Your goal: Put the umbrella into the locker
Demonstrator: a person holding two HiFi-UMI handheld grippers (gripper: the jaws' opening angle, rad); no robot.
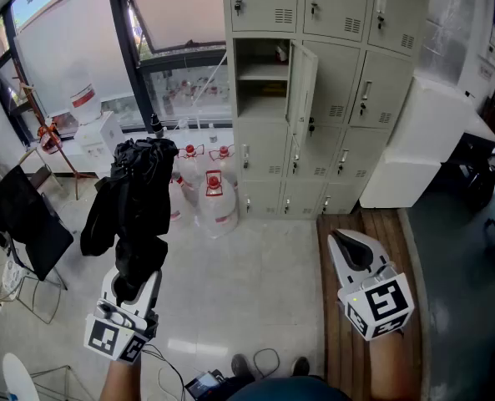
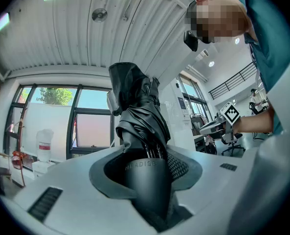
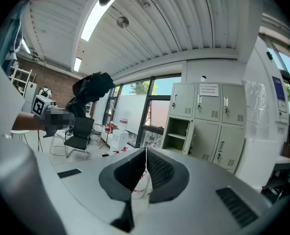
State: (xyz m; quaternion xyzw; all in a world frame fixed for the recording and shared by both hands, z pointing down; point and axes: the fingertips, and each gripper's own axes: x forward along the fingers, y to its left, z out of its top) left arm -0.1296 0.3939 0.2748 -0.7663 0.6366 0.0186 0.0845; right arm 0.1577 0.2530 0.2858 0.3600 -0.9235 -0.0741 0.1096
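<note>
Your left gripper (image 1: pixel 136 289) and right gripper (image 1: pixel 351 245) are white shells with dark grey pads (image 3: pixel 160 173), each bearing a black-and-white marker cube (image 1: pixel 382 305). You wear a teal top (image 1: pixel 293 388).

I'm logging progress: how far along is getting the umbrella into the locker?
Done: the folded umbrella is clamped by its handle in the left tool, and one locker has its door open. In hand: the carry; the lockers lie across the floor. Left: reach the open locker and set the umbrella inside. The right tool is shut, empty.
</note>
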